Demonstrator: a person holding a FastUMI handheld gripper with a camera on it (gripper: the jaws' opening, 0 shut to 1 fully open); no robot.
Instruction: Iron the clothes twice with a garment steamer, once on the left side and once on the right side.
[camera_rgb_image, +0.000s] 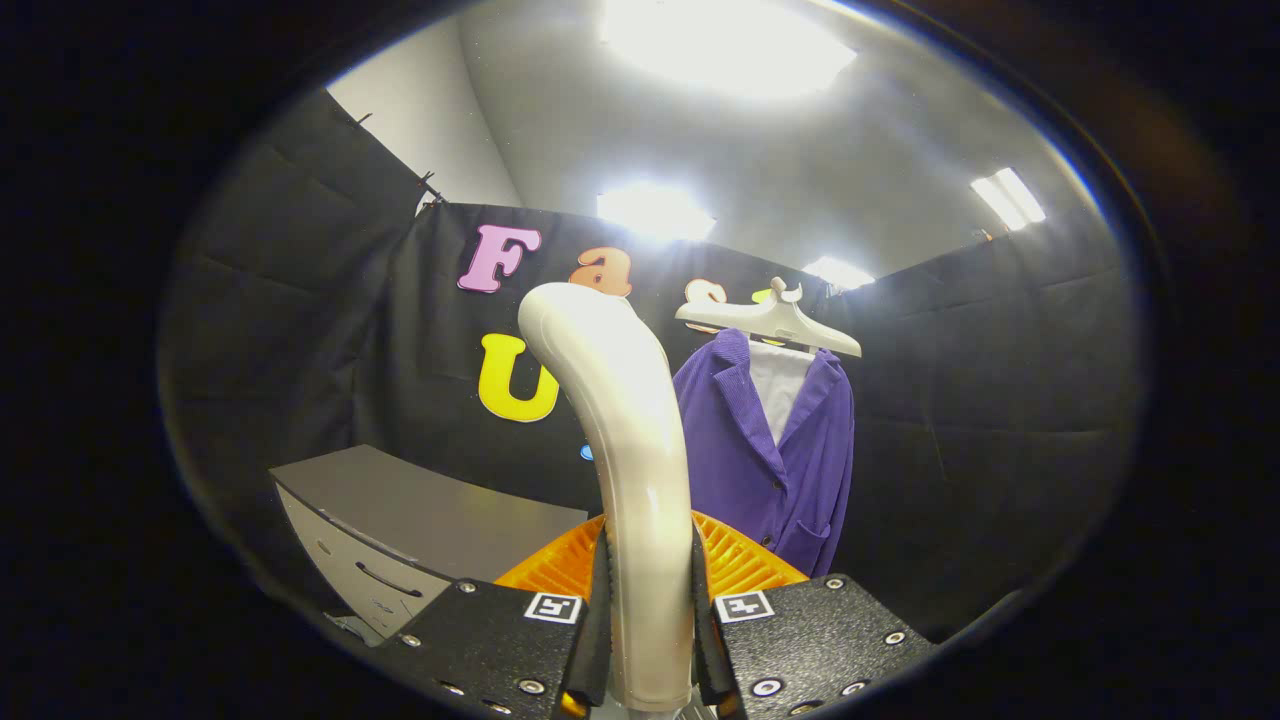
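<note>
At far left a grey cabinet (420, 520) sits low, its near corner cut off behind the gripper body. The gripper (647, 640) is clamped on the pale handle of the garment steamer (625, 440), both fingers pressing its sides; the handle rises and curves away, hiding most of an orange ribbed part (740, 560) behind. Right and farther off, a purple jacket (770, 450) hangs on a white hanger (770, 320), well apart, open space between.

Steamer handle (640, 480) clamped between gripper (645, 640) fingers; ribbed basket (740, 560) just behind; cabinet (420, 520) positioned left; jacket (770, 450) hung on hanger (770, 318), beyond, right
</note>
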